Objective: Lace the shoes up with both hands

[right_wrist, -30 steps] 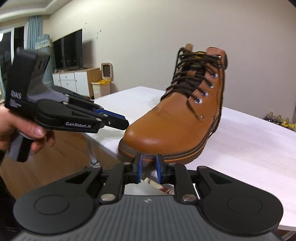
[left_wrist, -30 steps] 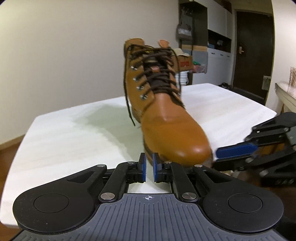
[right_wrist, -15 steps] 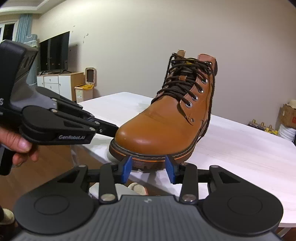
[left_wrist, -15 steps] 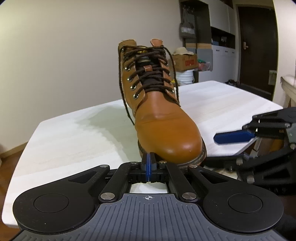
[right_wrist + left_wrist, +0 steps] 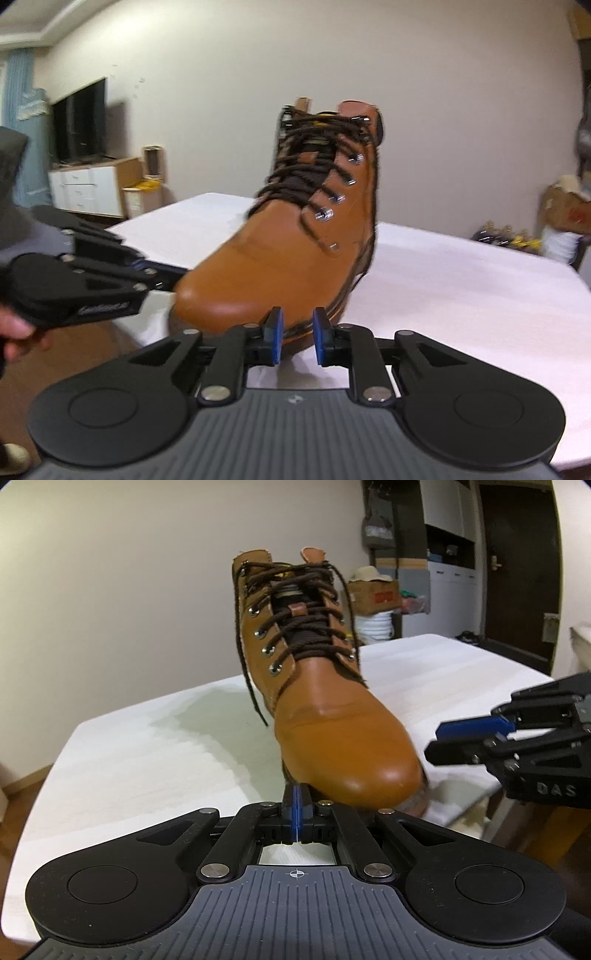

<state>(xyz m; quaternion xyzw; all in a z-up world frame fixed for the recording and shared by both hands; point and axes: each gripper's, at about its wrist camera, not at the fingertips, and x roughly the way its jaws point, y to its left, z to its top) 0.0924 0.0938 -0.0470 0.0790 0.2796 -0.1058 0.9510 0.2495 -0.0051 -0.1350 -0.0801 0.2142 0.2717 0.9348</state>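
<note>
A tan leather boot (image 5: pixel 332 731) with dark brown laces (image 5: pixel 303 627) stands upright on the white table (image 5: pixel 147 746), toe towards me. One loose lace end (image 5: pixel 245 664) hangs down its left side, another (image 5: pixel 349 609) down its right. My left gripper (image 5: pixel 296 805) is shut with nothing between its pads, just in front of the toe. In the right wrist view the boot (image 5: pixel 295 258) fills the middle. My right gripper (image 5: pixel 297 326) sits before the sole, its jaws apart and closing on nothing. Each gripper shows in the other's view: the right gripper (image 5: pixel 461 738) and the left gripper (image 5: pixel 162 275).
The near table corner (image 5: pixel 147 332) lies just under the boot's toe, with wooden floor below. A cardboard box (image 5: pixel 373 594), white cabinets and a dark door (image 5: pixel 517 568) stand behind. A TV (image 5: pixel 79 122) on a sideboard is at the left. A person's hand (image 5: pixel 14 328) holds the left gripper.
My left gripper's jaws went from slightly apart to fully shut. My right gripper's jaws spread wide, then came partly back together. Both views shifted a little around the boot's toe.
</note>
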